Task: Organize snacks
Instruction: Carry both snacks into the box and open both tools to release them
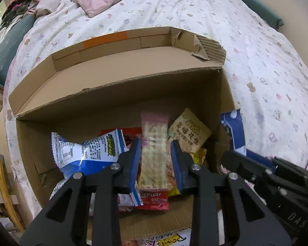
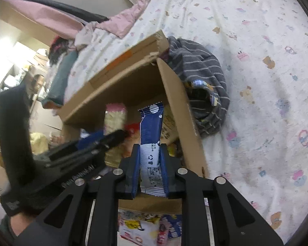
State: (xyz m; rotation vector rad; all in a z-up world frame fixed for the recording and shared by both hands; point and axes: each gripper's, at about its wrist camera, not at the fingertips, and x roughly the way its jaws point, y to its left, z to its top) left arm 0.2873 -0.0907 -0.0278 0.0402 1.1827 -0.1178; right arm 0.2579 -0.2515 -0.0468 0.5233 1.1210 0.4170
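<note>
The drop-into-box step is being carried out with both hands at once. A pink-topped wafer packet (image 1: 154,153) is being held over the open cardboard box (image 1: 121,94) by the left gripper (image 1: 155,164), at the lower centre of the left wrist frame; the jaws are sitting apart at the packet's width, and whether the pads are pressing on it or already slack cannot be told. A blue-and-white stick packet (image 2: 151,149) is being held upright by the right gripper (image 2: 149,170) at the centre of the right wrist frame, just above the box's near edge, with the jaws narrow and flush against both of its sides. Inside the box a blue-and-white bag (image 1: 86,153), a tan peanut packet (image 1: 189,133) and a red candy packet (image 1: 154,201) are already lying, so the task is judged partly done. The box is resting on the floral bedsheet (image 1: 256,61), with a striped grey cloth (image 2: 201,82) lying just beside its right wall. More snacks (image 2: 145,229) are waiting at the bottom edge. Next, both jaws are to be opened fully, packets dropped clear of the box wall, then the grippers lifted away.
</note>
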